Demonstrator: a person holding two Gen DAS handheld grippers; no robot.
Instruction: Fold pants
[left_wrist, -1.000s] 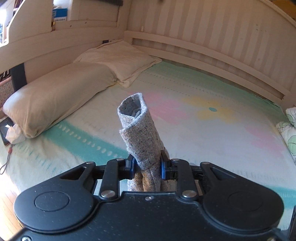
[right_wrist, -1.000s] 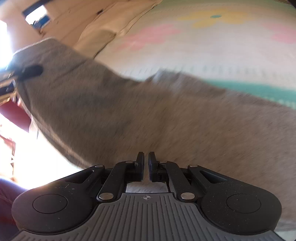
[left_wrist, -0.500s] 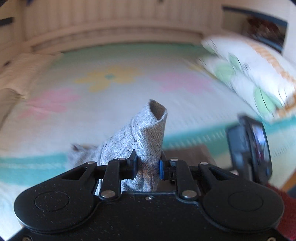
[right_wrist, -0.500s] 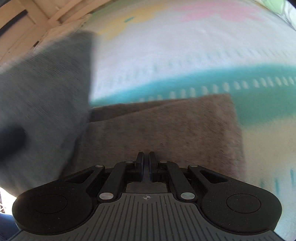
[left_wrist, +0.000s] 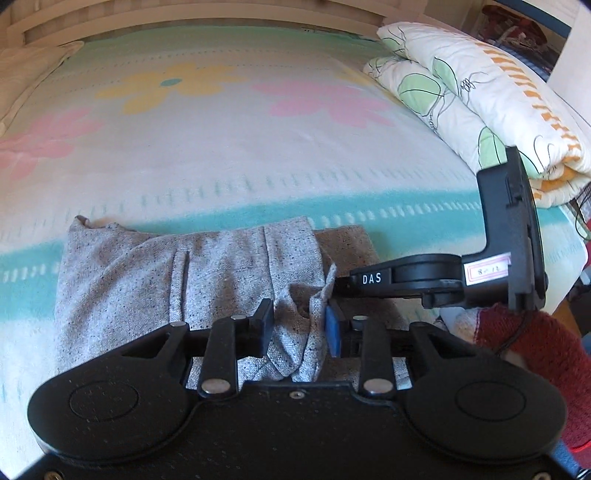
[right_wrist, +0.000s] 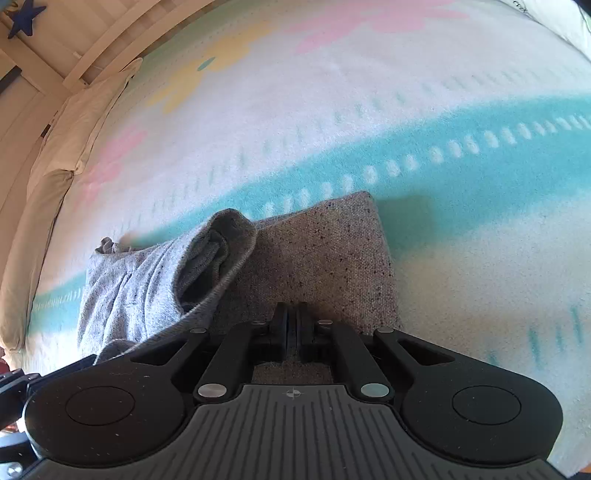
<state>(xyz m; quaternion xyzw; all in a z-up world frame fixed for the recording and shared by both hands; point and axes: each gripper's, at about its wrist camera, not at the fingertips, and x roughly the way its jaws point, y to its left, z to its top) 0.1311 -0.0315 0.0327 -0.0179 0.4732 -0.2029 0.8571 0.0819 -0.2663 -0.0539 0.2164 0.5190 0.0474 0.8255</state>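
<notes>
A rolled-up cream quilt with green leaves and orange stripes (left_wrist: 476, 92) lies far ahead and to the right of the left gripper (left_wrist: 297, 328), along the edge of the bed. Two plain beige pillows (right_wrist: 55, 184) run down the opposite side, well to the left of the right gripper (right_wrist: 291, 332). Nearer in, the black body of the right gripper (left_wrist: 461, 273) reaches across just right of the left jaws, its tip marked "DAS" touching the cloth, and a dark red knitted sleeve (left_wrist: 528, 354) shows behind it.

The speckled grey knit pants (left_wrist: 184, 280) lie folded on the bed, directly ahead of both tools. The lighter part is bunched to the left with a raised, rumpled fold (right_wrist: 218, 251), and a flatter, browner panel (right_wrist: 325, 266) lies under and ahead of the right jaws. The left jaws stand apart, with a loose peak of the grey cloth between them, not squeezed. The right jaws are together, resting low over the flat panel; I cannot tell whether any cloth is caught in them.

The bed's cover is a pale blanket with a teal band and yellow and pink flowers (left_wrist: 258, 147). Cream wooden panelling (right_wrist: 55, 44) rises behind the bed.
</notes>
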